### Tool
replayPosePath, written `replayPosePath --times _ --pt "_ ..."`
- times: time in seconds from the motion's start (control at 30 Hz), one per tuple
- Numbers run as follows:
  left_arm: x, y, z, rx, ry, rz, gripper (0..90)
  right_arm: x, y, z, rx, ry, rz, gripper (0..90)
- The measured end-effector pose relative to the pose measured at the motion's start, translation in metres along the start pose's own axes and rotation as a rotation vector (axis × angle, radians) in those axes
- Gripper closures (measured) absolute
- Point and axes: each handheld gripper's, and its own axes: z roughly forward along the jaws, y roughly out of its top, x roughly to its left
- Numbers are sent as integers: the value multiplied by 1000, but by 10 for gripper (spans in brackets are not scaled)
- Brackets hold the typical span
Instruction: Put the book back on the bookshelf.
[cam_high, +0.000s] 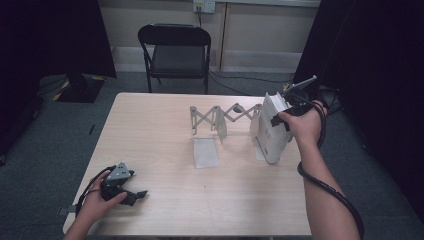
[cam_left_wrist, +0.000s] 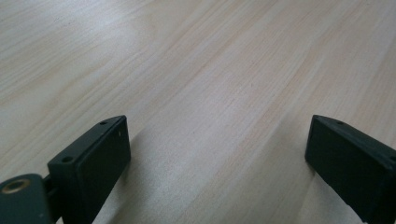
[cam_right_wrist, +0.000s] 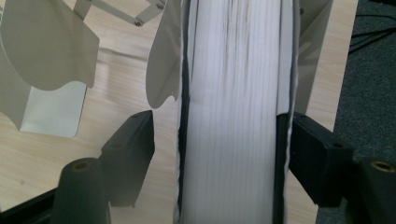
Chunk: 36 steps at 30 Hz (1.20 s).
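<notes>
Light wood table (cam_high: 165, 200) fills the middle of the high view, grey carpet around it. Black folding chair (cam_high: 175, 52) stands beyond the far edge, well apart from the table. Black curtains hang at left and right.

White expanding book rack (cam_high: 222, 116) stands on the far-right part of the table, scissor links across the top, flat divider plates dropping to the tabletop. One plate's base (cam_high: 206, 152) lies flat toward the near side.

Thick white book (cam_high: 272, 127) stands upright at the right end of the rack, slightly tilted, its bottom at the tabletop. In the right gripper view the page block (cam_right_wrist: 233, 112) runs straight up between the jaws, rack plates on either side of it.

Right gripper (cam_high: 290, 107) is at the book's right side, held by the right hand (cam_high: 302, 125). Jaws are set fairly wide around the book: right jaw touches the cover, left jaw sits just beside it with a thin gap.

Left gripper (cam_high: 131, 196) rests at the near-left corner of the table in the left hand (cam_high: 97, 202), well apart from the rack. Jaws spread wide over bare wood (cam_left_wrist: 210, 93), holding nothing.
</notes>
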Motion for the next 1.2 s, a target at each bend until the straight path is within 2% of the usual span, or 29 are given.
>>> replayPosePath --times 0.3,0.53,0.67,1.07,1.2 --pt "0 0 0 3 -11 -8 62 6 -7 -5 8 1 -26 254" --pt "0 0 0 2 -11 -9 62 5 -12 -8 6 6 -21 244" --pt "0 0 0 2 -11 -9 62 9 -16 -10 -4 -1 -44 226" --pt "0 0 0 2 -10 -9 62 10 -28 -14 -10 -1 -39 202" --pt "0 0 0 2 -10 -10 62 10 -35 -15 -18 12 -40 193"
